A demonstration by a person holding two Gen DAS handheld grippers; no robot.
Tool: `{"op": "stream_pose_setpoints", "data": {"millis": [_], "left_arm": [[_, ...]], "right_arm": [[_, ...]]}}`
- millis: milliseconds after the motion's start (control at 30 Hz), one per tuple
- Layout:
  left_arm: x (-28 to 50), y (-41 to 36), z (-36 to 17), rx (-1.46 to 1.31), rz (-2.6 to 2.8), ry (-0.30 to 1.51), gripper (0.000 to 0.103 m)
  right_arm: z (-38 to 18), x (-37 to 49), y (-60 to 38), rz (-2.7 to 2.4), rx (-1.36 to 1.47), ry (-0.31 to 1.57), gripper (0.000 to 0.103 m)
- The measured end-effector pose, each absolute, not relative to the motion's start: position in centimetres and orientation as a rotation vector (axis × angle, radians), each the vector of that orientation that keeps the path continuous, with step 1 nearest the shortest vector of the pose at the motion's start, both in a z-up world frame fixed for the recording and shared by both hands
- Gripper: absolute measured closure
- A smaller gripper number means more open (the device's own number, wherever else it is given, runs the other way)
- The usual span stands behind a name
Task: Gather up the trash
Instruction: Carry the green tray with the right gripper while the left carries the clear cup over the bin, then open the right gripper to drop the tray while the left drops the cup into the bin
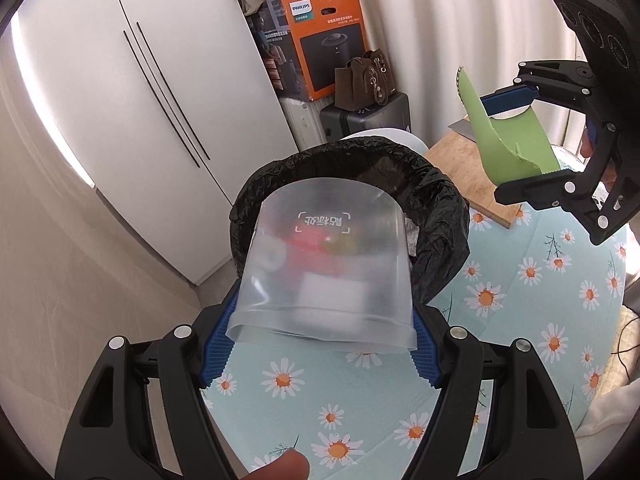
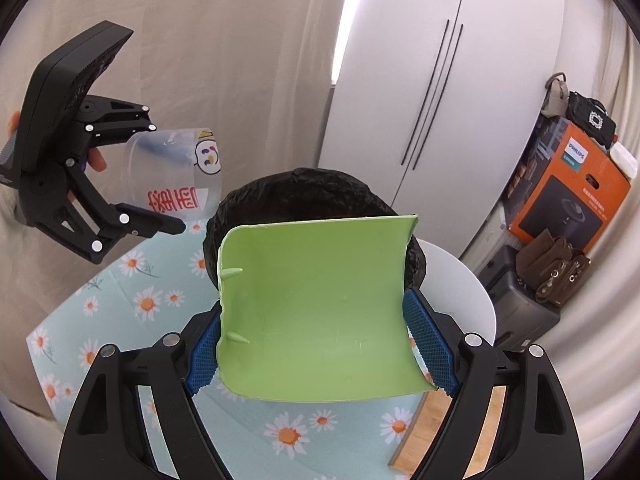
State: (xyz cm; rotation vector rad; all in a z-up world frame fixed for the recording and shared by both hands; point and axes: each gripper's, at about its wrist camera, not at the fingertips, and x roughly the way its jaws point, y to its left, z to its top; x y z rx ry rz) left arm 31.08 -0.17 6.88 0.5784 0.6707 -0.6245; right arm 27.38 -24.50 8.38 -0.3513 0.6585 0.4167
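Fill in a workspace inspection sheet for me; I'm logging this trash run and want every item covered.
Surface: daisy-print tablecloth, with a wooden board on it.
Job's things: translucent plastic piece; green plastic piece; bin with black liner ahead.
Clutter: white plate behind the bin.
Grippers: left gripper shut on the translucent piece; right gripper shut on the green piece.
Cables: thin dark wire at the table's right edge.
Surroundings: white wardrobe, orange Philips box, brown handbag, curtains.
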Motion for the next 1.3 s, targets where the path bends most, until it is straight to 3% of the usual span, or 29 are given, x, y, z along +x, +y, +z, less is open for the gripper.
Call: {"op": "stream_pose_setpoints", "data": {"millis": [933,1000,1067,1167,1300], "left_arm": [[41.7,-3.6,1.9,0.624,-0.605,0.780,0.029],[41.7,-3.3,1.8,0.605,-0.606,0.782,0.027],[41.6,-3.1,1.9,0.586,-0.603,0.776,0.024],[41.0,-2.3,2.3,0.545,-0.591,0.752,0.009],[39.5,-0.7,3.0,0.474,-0.534,0.698,0.006]], "right_arm": [[3.5,41.7,-21.1,0.598,-0.368,0.711,0.025],[3.3,41.9,-21.0,0.596,-0.374,0.703,0.025],[3.1,41.9,-21.2,0.571,-0.374,0.682,0.015],[3.3,41.7,-21.7,0.571,-0.340,0.662,0.015],[3.8,40.9,-22.4,0.555,-0.302,0.648,0.014]]}}
